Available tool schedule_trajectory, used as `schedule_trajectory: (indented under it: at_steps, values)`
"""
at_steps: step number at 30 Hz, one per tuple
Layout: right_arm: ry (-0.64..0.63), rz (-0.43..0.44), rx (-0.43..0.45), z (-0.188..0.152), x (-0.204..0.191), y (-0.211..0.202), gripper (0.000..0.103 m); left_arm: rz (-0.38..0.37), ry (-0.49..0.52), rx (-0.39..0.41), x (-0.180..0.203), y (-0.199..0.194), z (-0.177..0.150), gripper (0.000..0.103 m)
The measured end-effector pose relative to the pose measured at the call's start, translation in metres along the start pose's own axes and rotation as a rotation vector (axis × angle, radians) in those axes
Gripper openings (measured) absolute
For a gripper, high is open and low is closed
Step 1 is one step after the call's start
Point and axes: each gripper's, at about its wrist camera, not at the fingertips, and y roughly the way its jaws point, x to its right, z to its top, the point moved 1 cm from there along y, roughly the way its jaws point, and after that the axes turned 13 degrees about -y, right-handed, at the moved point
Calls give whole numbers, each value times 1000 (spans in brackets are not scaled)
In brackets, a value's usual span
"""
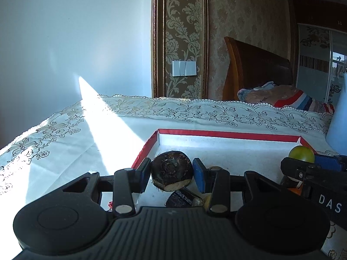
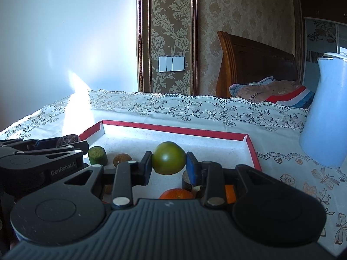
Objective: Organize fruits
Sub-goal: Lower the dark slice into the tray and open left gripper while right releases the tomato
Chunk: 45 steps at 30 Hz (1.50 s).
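The left claw (image 1: 171, 174) is clamped on a dark, hairy-skinned fruit (image 1: 172, 170), its blue pads pressing both sides, and holds it above the near left part of a red-rimmed tray (image 1: 227, 134) with a white floor. Under that fruit, in the left wrist view, another dark piece (image 1: 181, 199) lies on the tray floor, half hidden by the claw body.

The right claw (image 2: 168, 162) is clamped on a green tomato (image 2: 168, 161), gripped at its middle and lifted clear of the tray (image 2: 173, 127) floor. Seen from the left wrist, this tomato (image 1: 301, 154) sits high at the tray's right side, with the right claw (image 1: 303, 162) coming in from the right edge.

In the right wrist view, several fruits lie in the tray's near part: a green cut chunk (image 2: 98, 155) near the left claw (image 2: 65, 143), a small brown round fruit (image 2: 122, 160) just beside it, and an orange (image 2: 176, 194) below the tomato, partly behind the claw body. A second orange piece (image 2: 229, 193) shows at the right finger.

The tray rests on a desk under a lace-patterned cloth (image 2: 195, 106). A pale blue jug (image 2: 325, 119) stands on the cloth to the right of the tray, apart from it. Behind are a bed headboard (image 2: 256, 65) and a wall switch (image 2: 171, 64).
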Motion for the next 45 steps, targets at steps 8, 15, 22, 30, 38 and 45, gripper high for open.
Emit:
schedule_trajectory:
  at_steps: [8, 15, 22, 30, 38, 45]
  values:
    - [5, 8, -6, -4, -1, 5, 31, -5, 3, -19, 1, 6, -3, 41]
    - [3, 8, -2, -4, -2, 5, 31, -3, 5, -26, 0, 7, -5, 41]
    - [1, 9, 5, -4, -2, 5, 31, 4, 7, -23, 1, 8, -5, 41]
    - [-6, 10, 3, -6, -5, 6, 31, 7, 12, -26, 1, 10, -7, 41]
    - [-7, 10, 0, -7, -6, 7, 31, 8, 12, -25, 1, 10, -7, 41]
    - [-12, 15, 2, -7, -7, 7, 31, 9, 14, -25, 1, 11, -7, 41]
